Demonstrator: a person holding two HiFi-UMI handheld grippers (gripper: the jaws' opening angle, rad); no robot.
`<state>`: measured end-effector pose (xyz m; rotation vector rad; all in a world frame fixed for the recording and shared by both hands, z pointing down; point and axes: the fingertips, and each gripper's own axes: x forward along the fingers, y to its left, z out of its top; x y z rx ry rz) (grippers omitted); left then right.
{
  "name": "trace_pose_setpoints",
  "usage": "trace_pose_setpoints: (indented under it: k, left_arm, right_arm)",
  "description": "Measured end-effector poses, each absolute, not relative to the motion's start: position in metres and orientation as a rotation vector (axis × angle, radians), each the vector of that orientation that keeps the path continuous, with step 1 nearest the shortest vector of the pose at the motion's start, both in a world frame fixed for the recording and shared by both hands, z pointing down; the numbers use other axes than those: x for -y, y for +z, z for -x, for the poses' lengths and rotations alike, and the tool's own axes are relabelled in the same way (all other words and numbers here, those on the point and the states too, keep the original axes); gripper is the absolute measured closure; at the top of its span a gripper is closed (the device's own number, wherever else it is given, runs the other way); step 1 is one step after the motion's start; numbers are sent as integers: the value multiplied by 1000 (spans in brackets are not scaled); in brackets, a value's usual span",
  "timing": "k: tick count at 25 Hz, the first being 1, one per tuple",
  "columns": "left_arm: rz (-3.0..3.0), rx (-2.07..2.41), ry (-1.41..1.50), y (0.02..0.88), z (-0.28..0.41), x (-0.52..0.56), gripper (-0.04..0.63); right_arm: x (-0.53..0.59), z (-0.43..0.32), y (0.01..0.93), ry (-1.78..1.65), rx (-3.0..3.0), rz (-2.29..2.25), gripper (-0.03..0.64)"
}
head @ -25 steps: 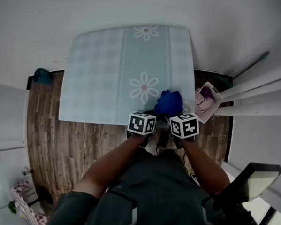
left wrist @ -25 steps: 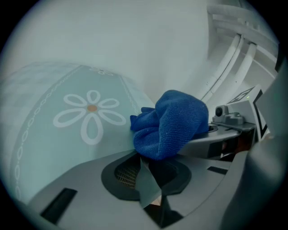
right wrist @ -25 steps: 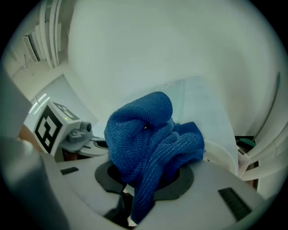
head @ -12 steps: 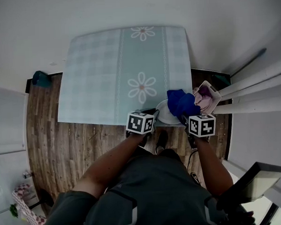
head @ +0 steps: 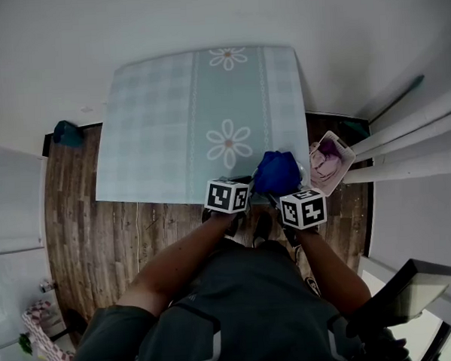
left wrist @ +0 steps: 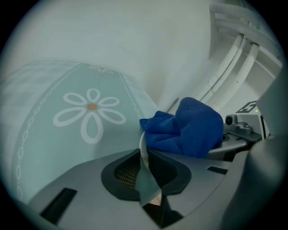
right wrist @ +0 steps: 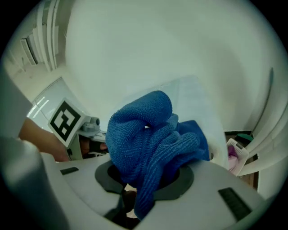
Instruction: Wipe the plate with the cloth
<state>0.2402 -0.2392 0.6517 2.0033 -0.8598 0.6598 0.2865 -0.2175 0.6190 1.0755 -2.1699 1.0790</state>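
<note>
Left gripper view first: the left gripper (left wrist: 146, 179) has its jaws pinched tight on the thin white rim of the plate (left wrist: 142, 144), which runs edge-on straight up between the pads. Just past them, out at 2 o'clock, the blue cloth (left wrist: 189, 128) is bunched right against the plate, touching it and hiding most of its face.

Over in the right gripper view, the right gripper (right wrist: 144, 188) is clamped on a fistful of that same cloth. The wad billows up towards 12 o'clock, and the left gripper's marker cube (right wrist: 65, 119) peeks in at 9 o'clock.

From the head view, both grippers sit side by side at the 5 o'clock corner of the table (head: 169, 118). The cloth is just beyond the right one at 11 o'clock, and the plate is almost buried beneath it. I can't say whether the plate rests on the table or hangs off its edge. A daisy (left wrist: 90, 114) decorates the pale checked cover, and a small white container (head: 328, 159) sits on the wooden floor at 3 o'clock.

To my eye we're mid-wipe: one gripper steadies, the other scrubs. The next stroke calls for dragging the cloth across the plate's face with steady pressure while the left grip stays firm. Push too hard and that thin rim could slip from the pads.
</note>
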Motion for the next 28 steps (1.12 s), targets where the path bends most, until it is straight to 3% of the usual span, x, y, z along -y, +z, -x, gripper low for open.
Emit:
trace_pose_setpoints:
  k: [6,20,28]
  left_arm:
    - [-2025,851,705,652,-239,239,534]
    - [-1999,868,738,653,-239,239,534]
    - [-2000,871,729,652,-240,239,534]
  right_arm:
    - [211,-271,640,1067,2112,-975,488]
    - [218,-398,626,1013,1943,-1394,488]
    - [194,-282,608,1002,2187,-1106,488]
